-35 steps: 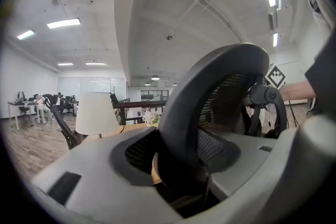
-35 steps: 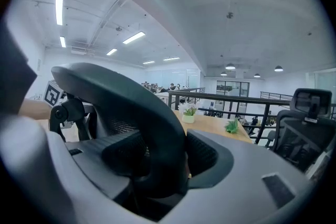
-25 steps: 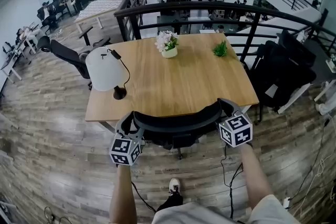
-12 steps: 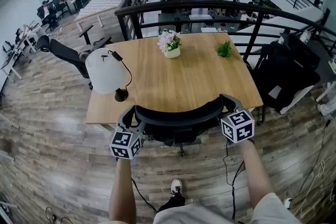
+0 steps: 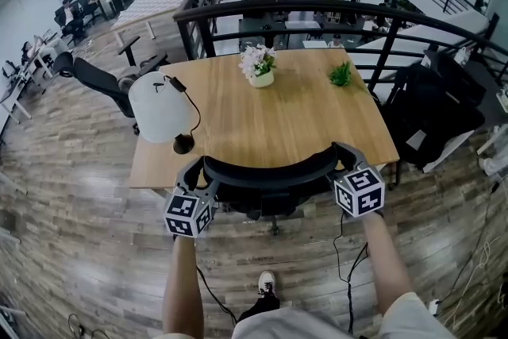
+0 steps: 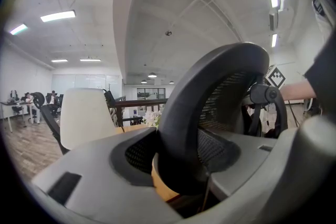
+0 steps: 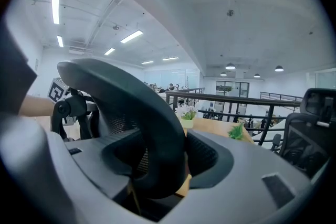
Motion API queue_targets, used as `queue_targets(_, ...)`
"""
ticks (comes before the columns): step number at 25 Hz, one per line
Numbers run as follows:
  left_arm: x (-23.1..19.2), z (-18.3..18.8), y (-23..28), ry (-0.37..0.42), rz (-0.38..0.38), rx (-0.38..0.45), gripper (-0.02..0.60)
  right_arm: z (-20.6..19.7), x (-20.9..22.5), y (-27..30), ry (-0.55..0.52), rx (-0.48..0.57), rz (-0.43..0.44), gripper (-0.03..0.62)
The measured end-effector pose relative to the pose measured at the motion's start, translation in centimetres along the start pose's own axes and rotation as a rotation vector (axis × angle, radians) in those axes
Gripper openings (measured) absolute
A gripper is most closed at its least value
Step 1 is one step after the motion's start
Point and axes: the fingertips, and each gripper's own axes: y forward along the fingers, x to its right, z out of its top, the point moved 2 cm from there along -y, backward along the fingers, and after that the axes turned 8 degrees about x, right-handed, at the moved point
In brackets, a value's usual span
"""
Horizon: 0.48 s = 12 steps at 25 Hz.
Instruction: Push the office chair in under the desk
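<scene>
Wooden desk (image 5: 294, 123) ahead; office chair (image 5: 266, 201) sits at its near edge. Our left gripper (image 5: 194, 175) and right gripper (image 5: 340, 159) clamp backrest rim (image 5: 266, 169). We judge: rolls easily, stiff frame, hold rim ends.

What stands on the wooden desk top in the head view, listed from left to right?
On the desk: white lamp → pot of flowers → small green plant.
</scene>
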Motion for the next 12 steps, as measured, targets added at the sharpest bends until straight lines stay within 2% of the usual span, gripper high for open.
queue_targets(7,0.4,0.0,0.2,-0.014,-0.001,0.002,0.272,-0.1,0.3,-0.7,0.015,-0.012,-0.021,0.267)
queue_targets(9,0.5,-0.1,0.0,0.008,0.007,-0.002,0.27,-0.1,0.3,-1.3,0.017,-0.03,-0.027,0.275)
queue_targets(12,1.0,-0.7,-0.8,0.075,0.014,-0.037,0.303,-0.2,0.5,-2.6,-0.008,-0.051,-0.05,0.275)
